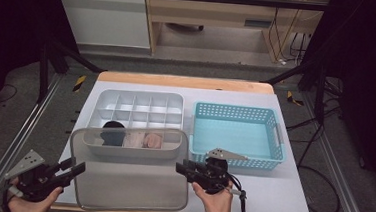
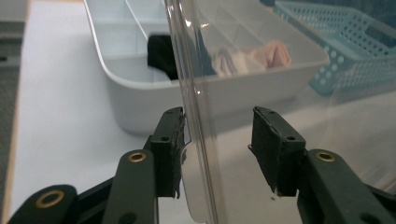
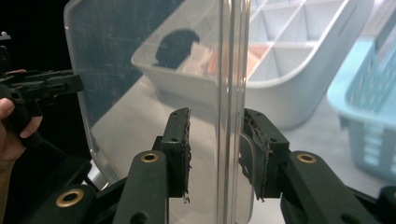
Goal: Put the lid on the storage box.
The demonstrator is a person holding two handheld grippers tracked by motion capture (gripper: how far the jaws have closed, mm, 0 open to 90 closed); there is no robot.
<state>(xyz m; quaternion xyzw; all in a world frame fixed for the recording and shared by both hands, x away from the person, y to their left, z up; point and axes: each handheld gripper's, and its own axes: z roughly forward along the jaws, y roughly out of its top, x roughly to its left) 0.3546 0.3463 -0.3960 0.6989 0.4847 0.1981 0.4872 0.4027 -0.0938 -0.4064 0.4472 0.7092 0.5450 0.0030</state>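
Both grippers straddle the clear lid's edges, jaws open — gaps plain only close up.

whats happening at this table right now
A person with a gripper in each hand is handling a clear plastic lid. The left gripper and the right gripper sit at its opposite side edges, each with its jaws open around the rim, not clamped. The lid's far edge leans over the front of a grey divided organiser box, whose front compartments hold a black item and some pale folded ones. A light blue basket stands to the right of the box.
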